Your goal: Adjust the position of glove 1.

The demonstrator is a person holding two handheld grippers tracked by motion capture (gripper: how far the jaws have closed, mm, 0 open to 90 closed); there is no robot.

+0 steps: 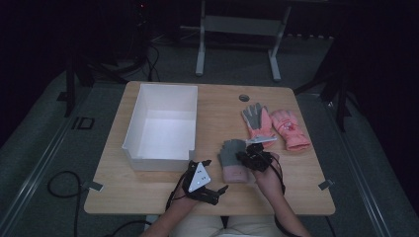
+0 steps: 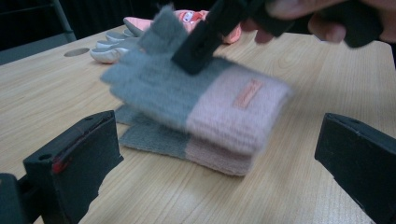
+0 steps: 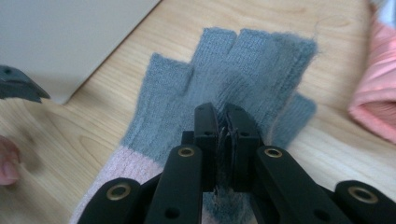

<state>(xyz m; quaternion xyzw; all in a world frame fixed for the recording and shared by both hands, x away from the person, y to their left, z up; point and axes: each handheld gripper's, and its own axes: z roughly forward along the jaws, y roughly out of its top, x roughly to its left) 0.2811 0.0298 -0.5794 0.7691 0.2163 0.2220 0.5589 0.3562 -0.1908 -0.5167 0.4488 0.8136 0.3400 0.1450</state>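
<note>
Nearby, right gripper (image 3: pixel 223 140) pinches grey-pink glove (image 3: pixel 243 70) (left gripper (image 2: pixel 219 154) wide) beside white box (image 1: pixel 163 123).

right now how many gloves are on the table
4: two grey-and-pink knit gloves near the front, the top knit glove pinched by the right gripper over the lower knit glove; two pink gloves farther right, pink glove palm-up, other pink glove.

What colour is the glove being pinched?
Grey with a pale pink cuff, clearest in the left gripper view.
</note>
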